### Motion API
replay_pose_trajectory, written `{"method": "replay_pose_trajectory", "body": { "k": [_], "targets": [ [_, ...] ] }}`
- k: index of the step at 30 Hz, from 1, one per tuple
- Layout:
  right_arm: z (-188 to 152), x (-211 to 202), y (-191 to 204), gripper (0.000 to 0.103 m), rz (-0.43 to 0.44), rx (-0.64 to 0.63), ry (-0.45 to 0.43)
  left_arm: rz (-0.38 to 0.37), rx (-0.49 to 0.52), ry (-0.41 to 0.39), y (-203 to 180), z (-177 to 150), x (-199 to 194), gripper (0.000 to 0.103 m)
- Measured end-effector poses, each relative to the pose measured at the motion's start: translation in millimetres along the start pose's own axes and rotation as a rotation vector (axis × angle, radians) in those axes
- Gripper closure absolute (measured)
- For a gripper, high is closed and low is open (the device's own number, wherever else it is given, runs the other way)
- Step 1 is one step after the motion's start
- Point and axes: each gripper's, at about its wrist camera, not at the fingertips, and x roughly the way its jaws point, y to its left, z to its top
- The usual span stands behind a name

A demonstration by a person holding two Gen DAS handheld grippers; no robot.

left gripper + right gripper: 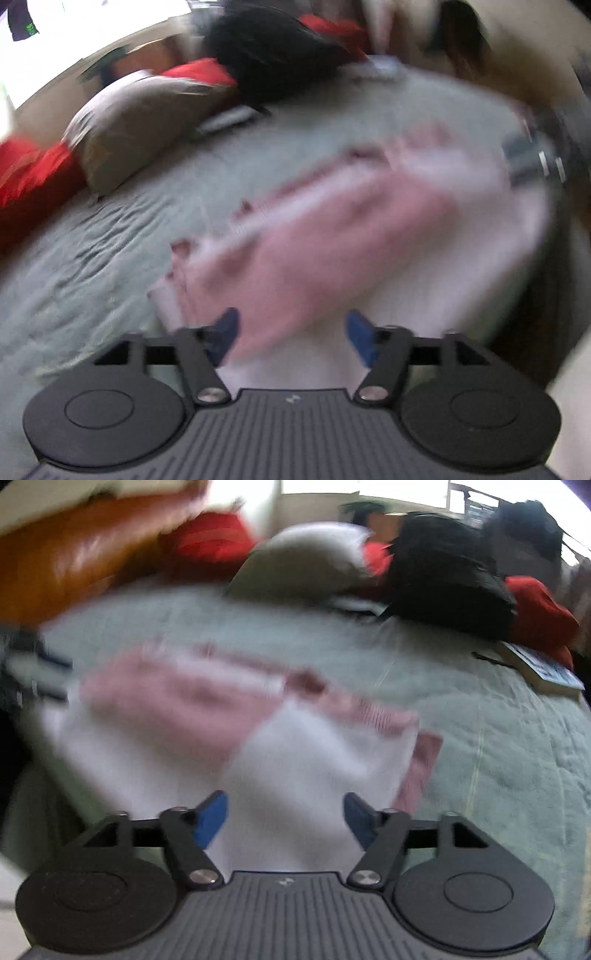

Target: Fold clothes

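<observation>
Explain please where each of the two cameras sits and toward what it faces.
Left wrist: on the left gripper, facing down over the pink and white garment toward pillows; its blue fingers show, open.
Right wrist: on the right gripper, facing the same garment; open fingers show.
Shared: garment, green bedcover, black bag.

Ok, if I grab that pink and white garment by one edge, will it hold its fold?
Probably not. The pink and white garment lies in soft layers on the green bedspread, so it looks floppy and should droop. It seems thin, likely light. The bedspread's quilted surface may drag on it if pushed. Blur limits certainty.
</observation>
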Motion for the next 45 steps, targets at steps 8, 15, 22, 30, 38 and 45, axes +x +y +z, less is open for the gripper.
{"method": "replay_pose_trajectory", "body": {
  "k": [8,15,22,30,38,45],
  "targets": [
    [-8.5,68.0,27.4,0.009,-0.128,0.004,0.023,-0.02,-0.206,-0.065,0.0,15.1,73.1,0.021],
    [-44.1,76.1,32.5,0.0,-0.185,0.023,-0.051,-0.049,-0.291,-0.057,12.3,-11.0,81.4,0.018],
    [-42.7,78.2,33.9,0.0,-0.196,0.037,-0.069,-0.009,-0.324,-0.069,39.0,10.6,104.7,0.016],
    [-33.4,62.7,26.5,0.0,-0.157,0.112,-0.094,0.084,-0.438,-0.062,45.8,20.2,103.3,0.016],
    [-28.9,65.8,-8.0,0.0,-0.188,0.237,-0.11,-0.005,-0.368,-0.098,-1.2,6.7,83.9,0.01],
    [-25.4,51.8,-11.3,0.0,-0.177,0.242,-0.162,0.059,-0.367,-0.053,-2.9,-4.2,81.6,0.01]
  ]
}}
